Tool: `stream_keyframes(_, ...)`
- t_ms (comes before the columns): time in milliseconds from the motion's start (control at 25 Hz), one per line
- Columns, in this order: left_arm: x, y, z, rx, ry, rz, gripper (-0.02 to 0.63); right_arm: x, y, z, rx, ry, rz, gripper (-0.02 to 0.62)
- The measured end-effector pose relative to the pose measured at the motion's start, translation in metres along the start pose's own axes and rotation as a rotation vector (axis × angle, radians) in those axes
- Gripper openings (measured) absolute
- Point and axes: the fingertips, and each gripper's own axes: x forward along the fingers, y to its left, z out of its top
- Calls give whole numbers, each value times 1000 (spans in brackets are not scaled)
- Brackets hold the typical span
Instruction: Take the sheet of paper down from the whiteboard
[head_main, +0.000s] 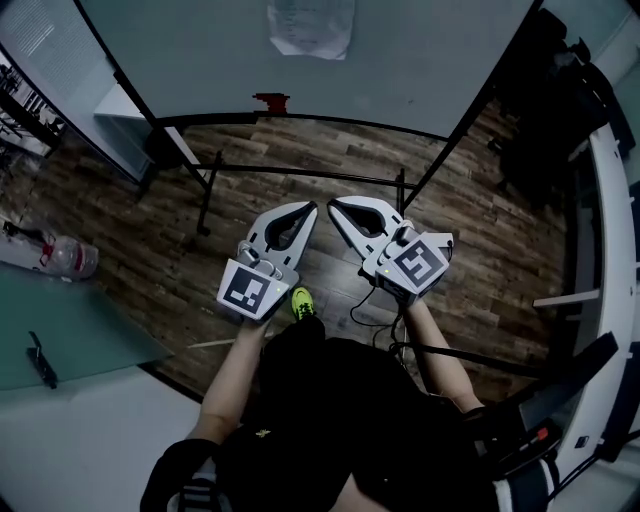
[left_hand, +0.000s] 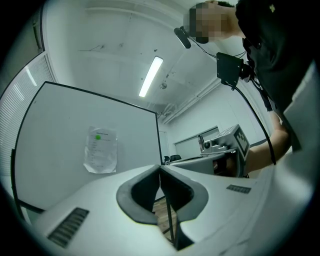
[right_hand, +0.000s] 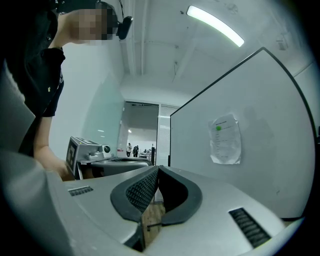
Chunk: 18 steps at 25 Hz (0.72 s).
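Observation:
A crinkled white sheet of paper (head_main: 311, 27) with a green dot hangs on the whiteboard (head_main: 400, 60) ahead of me. It shows as the sheet (left_hand: 101, 149) in the left gripper view and the sheet (right_hand: 225, 139) in the right gripper view. My left gripper (head_main: 309, 209) and right gripper (head_main: 334, 204) are held side by side over the floor, well short of the board, tips close together. Both are shut with nothing between the jaws. In its own view the left gripper (left_hand: 160, 168) points past the board's right edge; the right gripper (right_hand: 158, 169) points past its left edge.
The whiteboard stands on a black frame with a low crossbar (head_main: 300, 172) and legs on the wood floor. A red item (head_main: 271, 101) sits at the board's lower edge. A glass table (head_main: 60, 320) with a bottle (head_main: 70, 257) is at the left; desks and chairs (head_main: 560, 110) stand at the right.

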Motion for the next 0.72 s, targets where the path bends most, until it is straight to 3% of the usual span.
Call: stream_keyframes(720, 42, 99, -12, -2, 6, -52, 14, 91, -71, 5, -41, 11, -78, 9)
